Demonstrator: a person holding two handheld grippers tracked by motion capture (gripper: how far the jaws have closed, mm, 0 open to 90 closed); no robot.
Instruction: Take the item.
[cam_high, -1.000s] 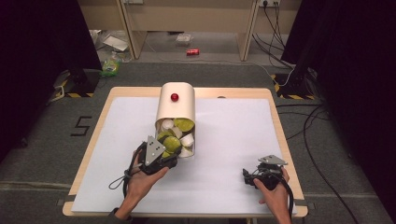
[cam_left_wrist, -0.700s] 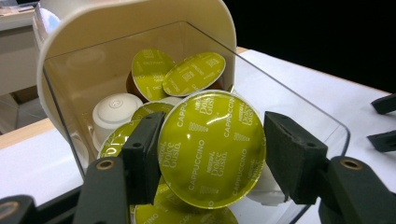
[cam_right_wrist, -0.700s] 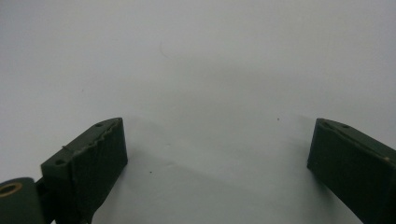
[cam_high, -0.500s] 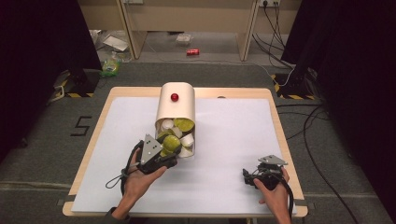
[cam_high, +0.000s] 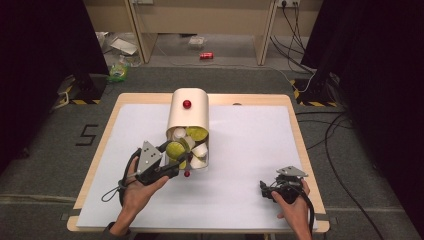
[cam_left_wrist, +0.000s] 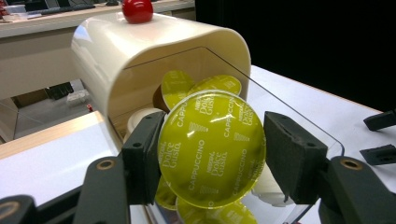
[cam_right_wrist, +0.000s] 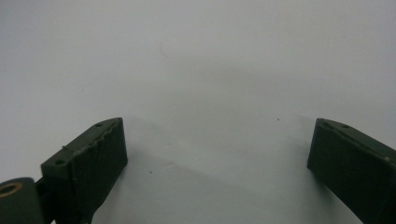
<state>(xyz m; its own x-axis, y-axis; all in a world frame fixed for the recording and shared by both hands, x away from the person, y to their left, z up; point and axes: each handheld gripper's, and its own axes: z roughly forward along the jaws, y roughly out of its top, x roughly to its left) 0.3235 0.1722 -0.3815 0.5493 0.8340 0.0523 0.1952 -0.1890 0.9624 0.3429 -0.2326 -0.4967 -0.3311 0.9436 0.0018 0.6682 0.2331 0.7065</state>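
The left claw (cam_left_wrist: 212, 154) is clamped on a yellow-green capsule (cam_left_wrist: 211, 148), one jaw on each side of its rim, its foil lid turned flat toward the claw's camera. The capsule sits just at the open mouth of the cream dispenser (cam_high: 189, 117), which lies on its side near the middle of the desk (cam_high: 250, 150), its long axis running from the far edge toward the near left corner. So the way out is straight back along that axis, toward the person's left hand (cam_high: 137, 187); more capsules are packed close behind and below it. The right claw (cam_high: 268, 187) rests well apart near the near right corner, jaws spread and empty over bare white surface. Beyond the desk lie grey carpet, cables and wooden furniture.
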